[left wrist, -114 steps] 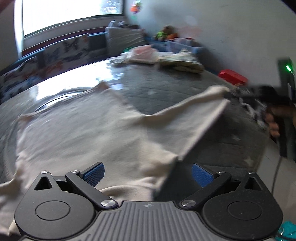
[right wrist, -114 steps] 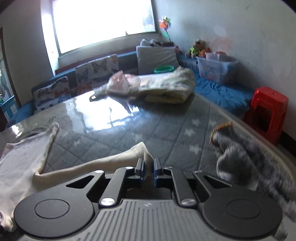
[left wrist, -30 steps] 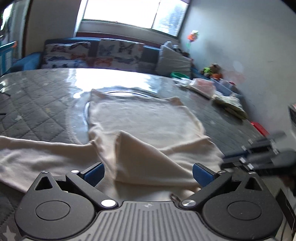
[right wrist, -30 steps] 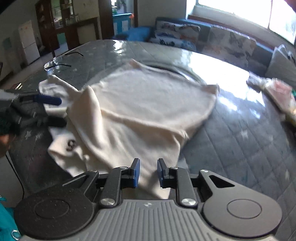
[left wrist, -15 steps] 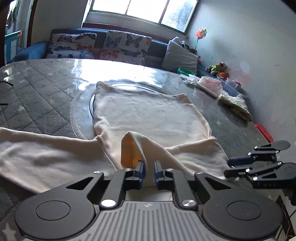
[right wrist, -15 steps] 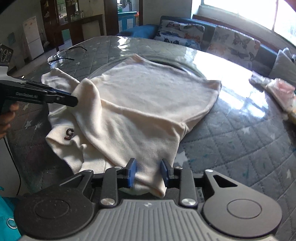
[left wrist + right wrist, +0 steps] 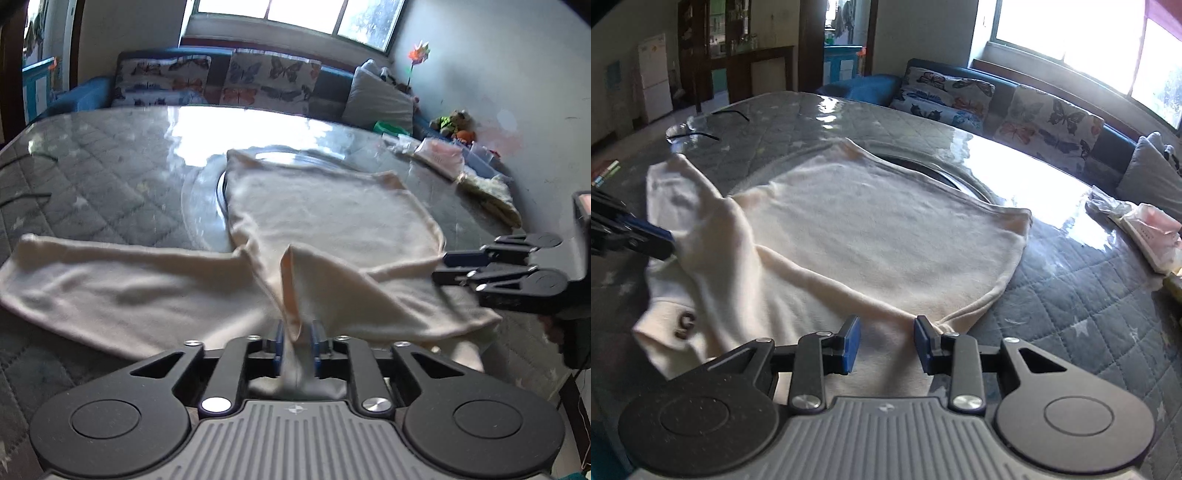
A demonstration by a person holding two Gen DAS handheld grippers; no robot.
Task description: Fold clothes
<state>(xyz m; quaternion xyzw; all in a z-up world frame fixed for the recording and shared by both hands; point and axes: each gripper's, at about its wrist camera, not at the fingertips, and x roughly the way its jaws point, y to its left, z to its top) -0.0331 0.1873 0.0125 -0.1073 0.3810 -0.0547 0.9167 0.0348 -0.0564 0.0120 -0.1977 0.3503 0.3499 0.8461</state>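
A cream long-sleeved top (image 7: pixel 325 214) lies spread on the quilted grey table (image 7: pixel 92 166), one sleeve stretched out to the left. My left gripper (image 7: pixel 297 338) pinches a raised fold of the top near its front edge. Its jaws are opening, with the cloth still tented up between the blue pads. In the right wrist view the top (image 7: pixel 871 221) fills the middle, and the left gripper (image 7: pixel 665 243) grips it at the left edge. My right gripper (image 7: pixel 886 343) stands open over the near hem, cloth lying under the gap, pads not pressing. It also shows as the right gripper (image 7: pixel 439 266) in the left wrist view.
A glass turntable (image 7: pixel 942 173) sits under the top. Folded clothes and a bag (image 7: pixel 480 177) lie at the table's far right. A sofa with butterfly cushions (image 7: pixel 258 81) runs behind the table. Black cables (image 7: pixel 701 129) lie at the far left corner.
The left gripper went from wide open to pinching a fold of the top and lifting it slightly. The right gripper's jaws widened and it shifted along the near hem.
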